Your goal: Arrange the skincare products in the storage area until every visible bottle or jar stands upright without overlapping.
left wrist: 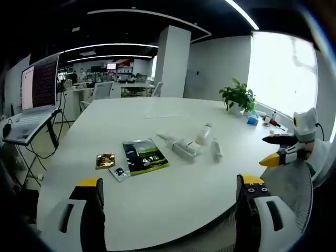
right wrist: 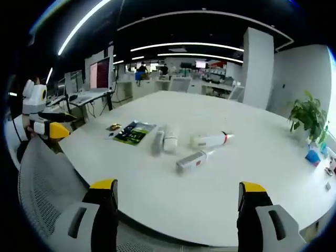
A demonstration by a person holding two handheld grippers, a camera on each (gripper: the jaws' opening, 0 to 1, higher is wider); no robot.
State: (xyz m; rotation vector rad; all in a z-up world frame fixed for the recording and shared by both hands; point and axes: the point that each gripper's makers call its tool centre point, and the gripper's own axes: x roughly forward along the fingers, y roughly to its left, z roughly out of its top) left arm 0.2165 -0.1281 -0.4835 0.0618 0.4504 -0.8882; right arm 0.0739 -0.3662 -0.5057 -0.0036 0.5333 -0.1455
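Both hand-held grippers (left wrist: 170, 191) (right wrist: 178, 197) gaped open, empty, near rounded edge of smooth white surface (left wrist: 157, 210); slim tubes (right wrist: 193, 160) lay flat mid-surface, open room around.

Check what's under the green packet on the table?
The green packet lies flat on the white table. Its lower corner overlaps a small card. A gold sachet sits beside it, apart. Whatever else lies beneath the packet is covered.

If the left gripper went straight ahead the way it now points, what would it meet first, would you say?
Probably the green packet lying flat on the white table. The open left gripper hangs at the near edge with bare tabletop before it; depth is uncertain.
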